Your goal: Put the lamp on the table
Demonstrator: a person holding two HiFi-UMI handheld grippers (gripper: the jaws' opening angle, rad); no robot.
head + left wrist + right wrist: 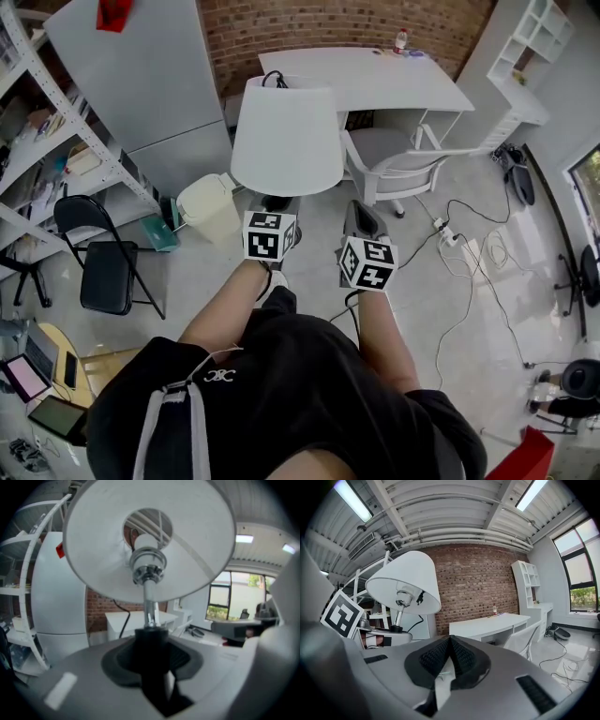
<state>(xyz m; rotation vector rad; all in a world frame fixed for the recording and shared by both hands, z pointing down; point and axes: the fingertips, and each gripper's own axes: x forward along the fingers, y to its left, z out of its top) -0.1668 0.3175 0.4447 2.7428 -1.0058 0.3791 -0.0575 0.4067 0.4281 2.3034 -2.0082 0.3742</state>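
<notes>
Pale floor (469, 337) with loose cables (469, 248) at right. Brick wall (356, 23) at back, and a big grey cabinet (150, 75) stands against it on the left. Metal rack (37, 122) full of clutter sits at far left, white cubby shelving (534, 42) at far right. White table (375, 80) stands against the brick wall, top mostly bare, 1 small bottle (401, 39) at its back edge. White chair (394, 155) is pulled out in front of the table; black folding chair (103, 262) stands near the rack. The lamp (286, 141), white cone shade on a chrome stem, is upright in the air over the floor, in front of the person and short of the table, not on it. In the head view the shade overlaps the table's near left corner. Cream bin (211, 206) on the floor just left of the lamp. Left gripper (275, 211) sits under the shade, jaws clamped on the lamp's black lower stem; the left gripper view looks straight up the stem into the shade from below. Right gripper (361, 217) is just beside the left one, apart from the lamp, jaws together with the pads meeting at the tip and nothing between them. In the right gripper view the lamp is up at left, a black plug (419, 597) dangling under the shade.
</notes>
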